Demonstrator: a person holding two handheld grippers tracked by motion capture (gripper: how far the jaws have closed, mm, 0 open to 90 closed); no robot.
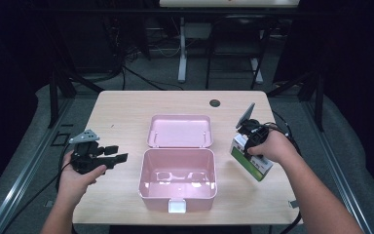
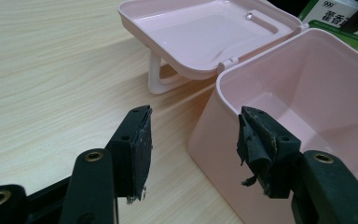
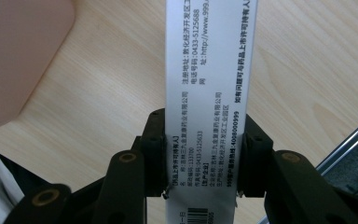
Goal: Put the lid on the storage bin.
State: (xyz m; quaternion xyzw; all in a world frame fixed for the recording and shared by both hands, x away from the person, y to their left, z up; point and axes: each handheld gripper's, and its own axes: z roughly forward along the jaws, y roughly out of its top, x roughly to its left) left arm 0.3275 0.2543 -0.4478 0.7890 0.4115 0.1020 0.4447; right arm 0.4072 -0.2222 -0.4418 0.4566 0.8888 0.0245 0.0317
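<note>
Right hand-held gripper (image 1: 250, 137) clenched on medicine box (image 1: 251, 160), tilted; left hand-held gripper (image 1: 113, 153) released, level.

A light wooden table (image 1: 121, 109) is seen, rounded at the corners, with a small dark round hole (image 1: 215, 103) set into the top near the far edge. A pink plastic box (image 1: 177, 179) is sat right on it, about mid-table toward the near edge. Its hinged lid (image 1: 179, 130) is flipped open behind it, propped off the wood by a white loop handle (image 2: 154, 77).
</note>
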